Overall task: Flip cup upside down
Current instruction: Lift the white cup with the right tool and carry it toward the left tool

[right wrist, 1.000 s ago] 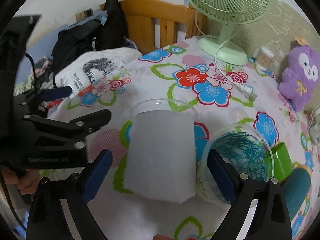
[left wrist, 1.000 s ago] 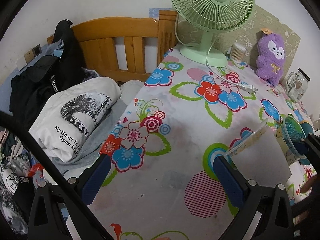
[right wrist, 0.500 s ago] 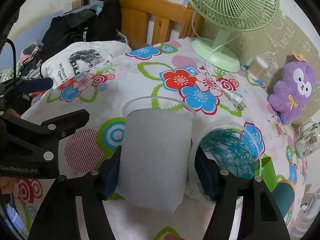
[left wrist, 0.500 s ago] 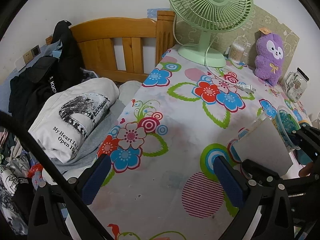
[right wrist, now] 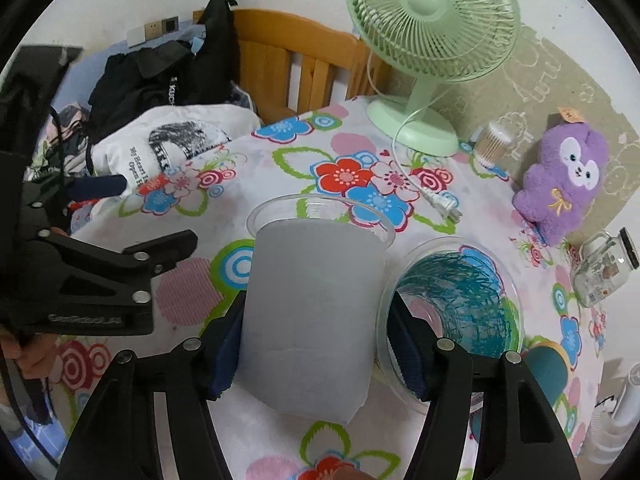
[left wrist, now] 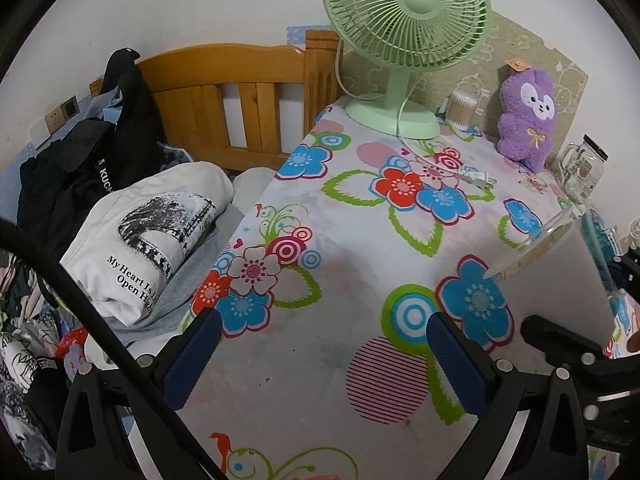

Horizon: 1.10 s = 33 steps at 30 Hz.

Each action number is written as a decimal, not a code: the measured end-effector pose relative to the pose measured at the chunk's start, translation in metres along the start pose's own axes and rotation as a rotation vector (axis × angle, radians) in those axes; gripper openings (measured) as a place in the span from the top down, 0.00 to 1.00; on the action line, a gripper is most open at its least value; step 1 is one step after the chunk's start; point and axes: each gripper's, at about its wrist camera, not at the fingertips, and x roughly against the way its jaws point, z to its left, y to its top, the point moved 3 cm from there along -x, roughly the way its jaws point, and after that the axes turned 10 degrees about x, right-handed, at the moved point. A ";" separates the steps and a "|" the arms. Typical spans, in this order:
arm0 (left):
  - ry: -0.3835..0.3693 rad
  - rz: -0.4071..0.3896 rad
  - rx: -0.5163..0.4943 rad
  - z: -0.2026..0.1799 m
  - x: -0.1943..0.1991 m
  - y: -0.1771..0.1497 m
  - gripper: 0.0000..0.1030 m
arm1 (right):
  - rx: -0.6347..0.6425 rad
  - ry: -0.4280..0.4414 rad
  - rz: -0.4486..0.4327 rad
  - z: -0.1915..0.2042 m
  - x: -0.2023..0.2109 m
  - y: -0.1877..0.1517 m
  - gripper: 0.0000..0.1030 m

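A frosted white plastic cup [right wrist: 312, 316] with a clear rim stands upright on the flowered tablecloth [right wrist: 280, 168]. My right gripper [right wrist: 320, 344] is shut on it, one blue pad on each side of its lower body. The cup also shows at the right edge of the left wrist view [left wrist: 560, 280]. My left gripper [left wrist: 324, 360] is open and empty over the tablecloth [left wrist: 340, 240], left of the cup. Its black frame shows in the right wrist view [right wrist: 104, 276].
A clear cup with teal scribbles [right wrist: 452, 300] stands touching distance right of the frosted cup. A green fan [right wrist: 432, 40], a purple plush [right wrist: 560, 180], a glass jar [right wrist: 604, 272] and a cotton swab tub [right wrist: 494, 144] stand behind. A bed with clothes [left wrist: 140, 232] lies left.
My right gripper has closed from open onto the frosted cup. Both grippers have shifted slightly; the cup appears higher and nearer in the left wrist view.
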 end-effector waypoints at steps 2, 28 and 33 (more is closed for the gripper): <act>-0.004 -0.005 -0.007 -0.003 0.004 -0.002 0.00 | 0.000 0.000 -0.007 0.000 0.009 -0.004 0.34; -0.030 0.002 -0.055 -0.031 0.015 -0.022 0.00 | 0.067 0.051 0.118 0.039 0.028 -0.092 0.31; -0.030 0.001 -0.060 -0.032 0.017 -0.022 0.00 | 0.047 0.033 0.033 0.026 0.046 -0.083 0.16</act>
